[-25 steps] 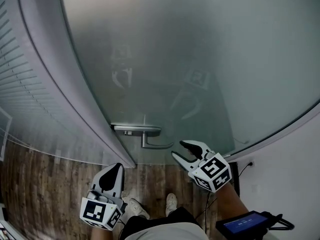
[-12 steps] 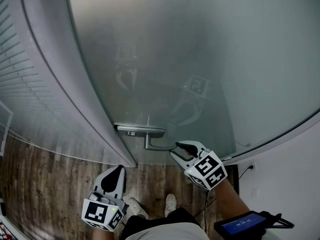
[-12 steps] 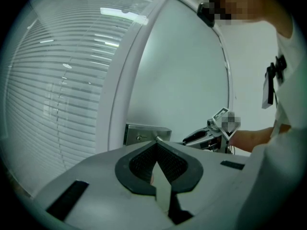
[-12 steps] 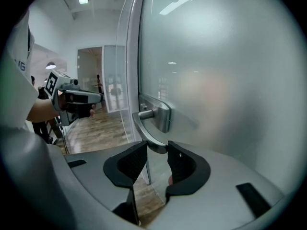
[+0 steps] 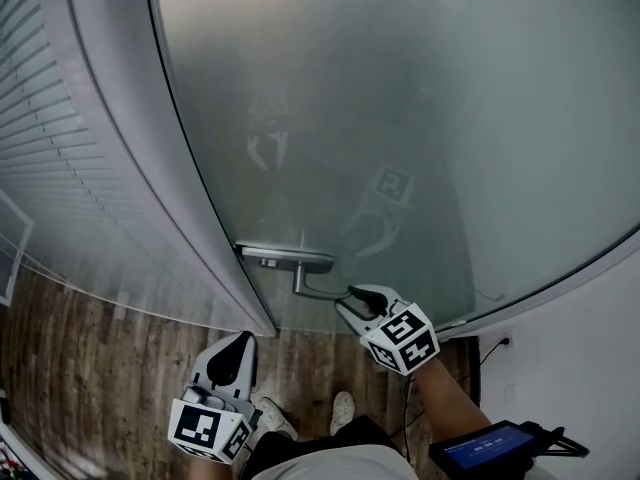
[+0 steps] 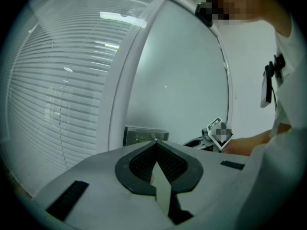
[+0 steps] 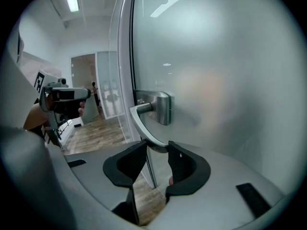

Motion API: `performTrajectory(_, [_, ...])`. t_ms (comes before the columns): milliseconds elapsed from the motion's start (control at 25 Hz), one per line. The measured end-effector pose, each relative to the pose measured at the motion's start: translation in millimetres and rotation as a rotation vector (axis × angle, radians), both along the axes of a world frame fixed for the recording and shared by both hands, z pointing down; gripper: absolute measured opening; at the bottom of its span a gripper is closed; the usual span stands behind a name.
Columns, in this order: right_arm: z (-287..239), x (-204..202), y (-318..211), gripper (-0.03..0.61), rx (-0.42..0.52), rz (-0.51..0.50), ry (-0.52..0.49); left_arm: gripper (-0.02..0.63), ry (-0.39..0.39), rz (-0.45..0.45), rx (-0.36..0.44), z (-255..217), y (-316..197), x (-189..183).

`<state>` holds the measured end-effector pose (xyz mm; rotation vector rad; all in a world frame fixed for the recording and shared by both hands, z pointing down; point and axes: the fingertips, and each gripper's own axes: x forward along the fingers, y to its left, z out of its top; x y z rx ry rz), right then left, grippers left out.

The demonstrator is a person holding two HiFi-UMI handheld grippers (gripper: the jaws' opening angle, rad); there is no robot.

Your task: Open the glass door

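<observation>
- Head view: from above the person, facing steeply down the glass door [image 5: 400,118] to the wooden floor [image 5: 100,368].
- Left gripper view: low, set back from the door, facing it roughly level.
- Right gripper view: closest (the handle [image 7: 140,125] sits between its jaws), angled along the glass.
- All three share the handle plate [image 5: 285,256] beside the door's edge.

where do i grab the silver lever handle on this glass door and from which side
Grip the silver metal lever handle at its free end, far from the square mounting plate, for leverage. The bar lies along the frosted glass door, so come end-on from the side away from the door's edge, as the right claw does.
</observation>
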<state>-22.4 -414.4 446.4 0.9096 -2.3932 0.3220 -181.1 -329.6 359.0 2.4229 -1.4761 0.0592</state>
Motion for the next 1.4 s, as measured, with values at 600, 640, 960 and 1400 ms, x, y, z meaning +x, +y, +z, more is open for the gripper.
performTrajectory(600, [0, 4, -37, 0.138, 0.039, 0.081, -0.018, -0.002, -0.006, -0.023, 0.009, -3, 12, 4])
performTrajectory(640, [0, 6, -43, 0.138, 0.038, 0.084, -0.020, -0.002, -0.007, -0.023, 0.009, -4, 10, 6])
performTrajectory(960, [-13, 8, -41, 0.138, 0.106, 0.083, -0.006, -0.002, -0.012, -0.046, 0.035, 2, 43, -4])
performTrajectory(1400, [15, 85, -97, 0.135, 0.110, 0.085, -0.014, -0.002, -0.063, -0.063, 0.016, 34, 23, 66])
